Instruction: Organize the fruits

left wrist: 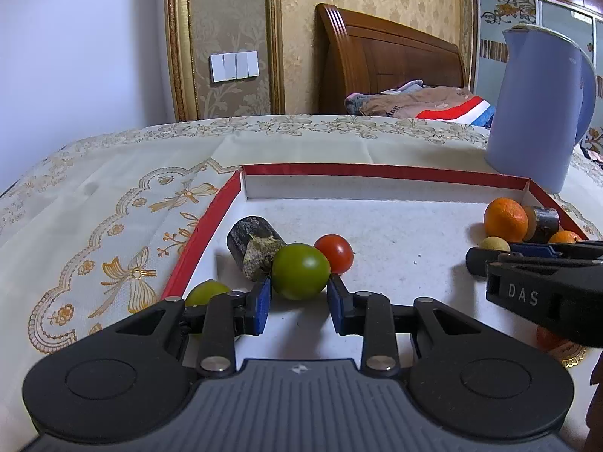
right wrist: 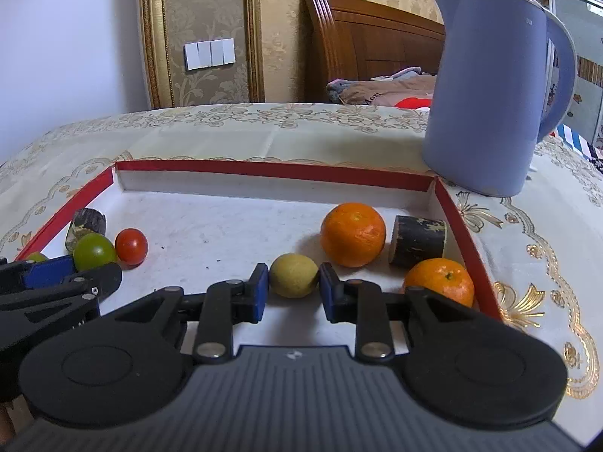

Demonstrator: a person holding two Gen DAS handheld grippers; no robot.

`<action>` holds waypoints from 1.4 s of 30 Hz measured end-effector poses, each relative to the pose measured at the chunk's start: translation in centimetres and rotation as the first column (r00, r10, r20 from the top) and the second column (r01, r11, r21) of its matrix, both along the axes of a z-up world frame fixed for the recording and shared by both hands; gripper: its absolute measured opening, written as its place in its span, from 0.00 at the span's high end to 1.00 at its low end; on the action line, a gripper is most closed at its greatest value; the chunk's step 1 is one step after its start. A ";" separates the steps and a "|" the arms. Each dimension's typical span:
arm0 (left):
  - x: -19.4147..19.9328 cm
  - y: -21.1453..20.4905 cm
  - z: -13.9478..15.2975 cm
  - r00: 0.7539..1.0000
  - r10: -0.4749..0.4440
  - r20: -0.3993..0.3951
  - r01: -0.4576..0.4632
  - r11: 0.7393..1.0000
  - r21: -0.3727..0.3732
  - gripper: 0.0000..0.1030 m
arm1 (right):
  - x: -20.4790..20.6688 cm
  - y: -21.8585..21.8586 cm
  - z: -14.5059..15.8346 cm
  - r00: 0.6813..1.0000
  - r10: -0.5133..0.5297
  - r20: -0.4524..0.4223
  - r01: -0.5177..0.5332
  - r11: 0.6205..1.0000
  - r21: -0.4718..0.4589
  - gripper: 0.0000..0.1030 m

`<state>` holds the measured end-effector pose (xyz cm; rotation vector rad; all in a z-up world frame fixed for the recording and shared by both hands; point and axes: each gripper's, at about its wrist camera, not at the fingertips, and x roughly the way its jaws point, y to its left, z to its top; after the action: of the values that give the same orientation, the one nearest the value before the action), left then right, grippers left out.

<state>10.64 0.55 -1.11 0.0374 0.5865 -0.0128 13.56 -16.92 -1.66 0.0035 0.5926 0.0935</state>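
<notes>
A red-rimmed white tray (left wrist: 377, 177) (right wrist: 264, 173) holds the fruit. My left gripper (left wrist: 299, 293) is open, its blue pads on either side of a green tomato (left wrist: 299, 271) (right wrist: 94, 251), close to it. A red tomato (left wrist: 334, 254) (right wrist: 131, 245) sits just behind, and a second green fruit (left wrist: 205, 292) lies at the tray's left edge. My right gripper (right wrist: 294, 290) is open around a small yellow fruit (right wrist: 294, 275) (left wrist: 493, 244). A large orange (right wrist: 353, 234) (left wrist: 505, 219) and a smaller orange (right wrist: 439, 280) (left wrist: 563, 236) lie to its right.
A dark wooden cylinder (left wrist: 250, 246) (right wrist: 86, 226) lies behind the green tomato; another (right wrist: 418, 242) lies by the oranges. A blue kettle (left wrist: 539, 113) (right wrist: 490, 90) stands beyond the tray's far right corner on the patterned tablecloth (left wrist: 113, 207). A bed stands behind.
</notes>
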 end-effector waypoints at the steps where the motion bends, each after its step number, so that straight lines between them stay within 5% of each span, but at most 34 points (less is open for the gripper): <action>1: 0.0 0.0 0.0 1.000 -0.002 0.000 0.002 1.000 0.002 0.70 | 0.0 0.0 0.0 1.000 0.000 0.000 0.000 1.000 0.003 0.74; 6: -0.1 0.1 0.0 1.000 -0.010 -0.001 0.010 1.000 -0.009 0.70 | -0.1 -0.2 0.0 1.000 -0.004 0.002 0.004 1.000 0.013 0.73; 9: -0.2 0.2 -0.1 1.000 -0.014 -0.001 0.014 1.000 -0.013 0.69 | -0.3 -0.4 -0.1 1.000 -0.014 0.003 0.014 1.000 0.019 0.54; 18: -0.3 0.2 0.0 1.000 -0.019 -0.001 0.019 1.000 -0.014 0.68 | -0.5 -0.4 0.0 1.000 -0.020 0.017 0.020 1.000 0.015 0.43; 20: -0.3 0.2 0.0 1.000 -0.026 -0.001 0.026 0.999 -0.020 0.63 | -0.7 -0.4 0.1 0.999 -0.018 0.028 0.017 1.000 0.018 0.37; 22: -0.5 0.1 0.0 0.999 -0.043 0.000 0.043 0.999 -0.020 0.55 | -1.2 -0.5 0.2 0.998 -0.024 0.052 0.023 1.000 0.021 0.20; 27: -0.6 -0.2 -0.1 0.998 -0.060 -0.002 0.060 0.998 -0.011 0.50 | -2.1 -0.6 0.8 0.994 -0.029 0.103 0.029 1.000 0.009 0.09; 42: -3.2 0.8 0.6 0.998 -0.050 0.039 0.053 0.996 -0.066 0.41 | -4.4 -1.6 1.2 0.991 -0.038 0.130 0.032 0.998 0.049 0.00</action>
<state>7.49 1.39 -0.47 -0.0119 0.5475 -0.0813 9.13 -18.48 -0.46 0.0531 0.4589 0.0730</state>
